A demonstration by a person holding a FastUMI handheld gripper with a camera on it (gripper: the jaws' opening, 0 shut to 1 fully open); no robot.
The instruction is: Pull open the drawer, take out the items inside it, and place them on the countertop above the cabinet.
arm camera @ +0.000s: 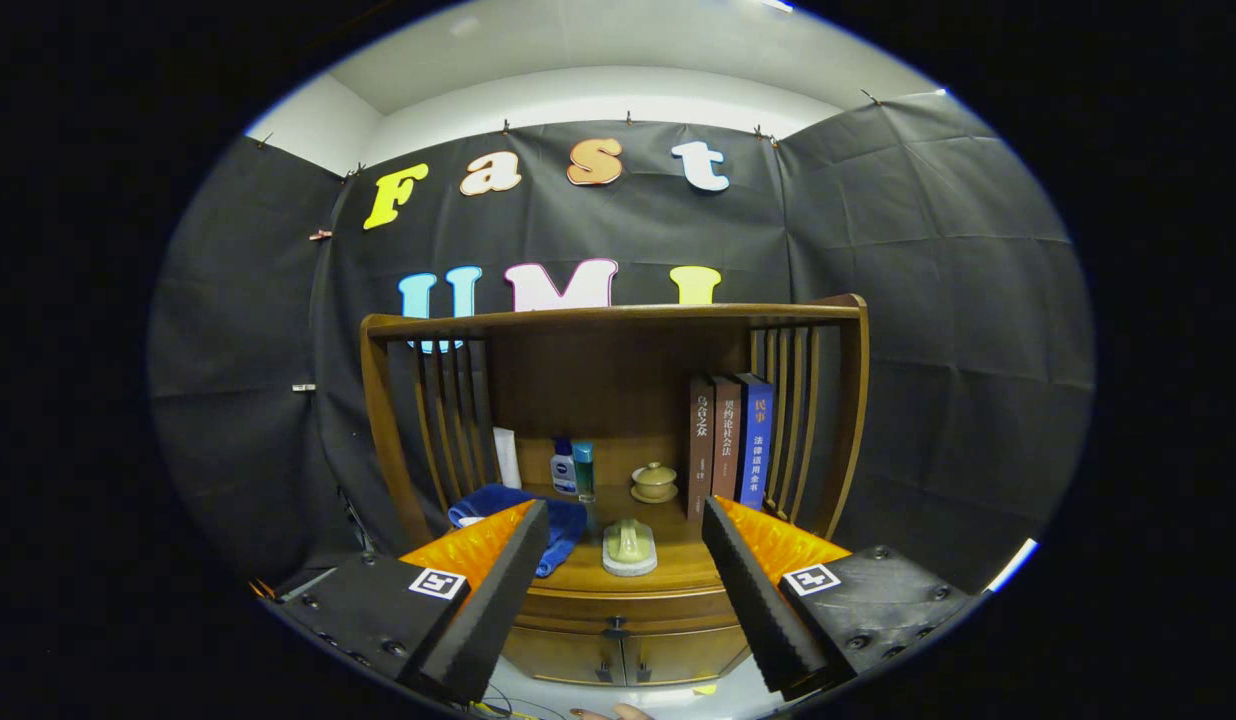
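I have the gripper held back from the cabinet, jaws spread wide with nothing between them. The drawer sits shut under the bench, its long axis running across my view, front face toward me, handle centred.

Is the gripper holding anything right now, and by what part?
Nothing is held. The gripper is open, fingers apart in the air before the cabinet's shut drawer.

- Folded blue cloth towel: its nine-o'clock end hidden behind a finger.
- Closed wooden drawer front: both ends covered by the spread fingers.
- Small bottles: too small to identify.
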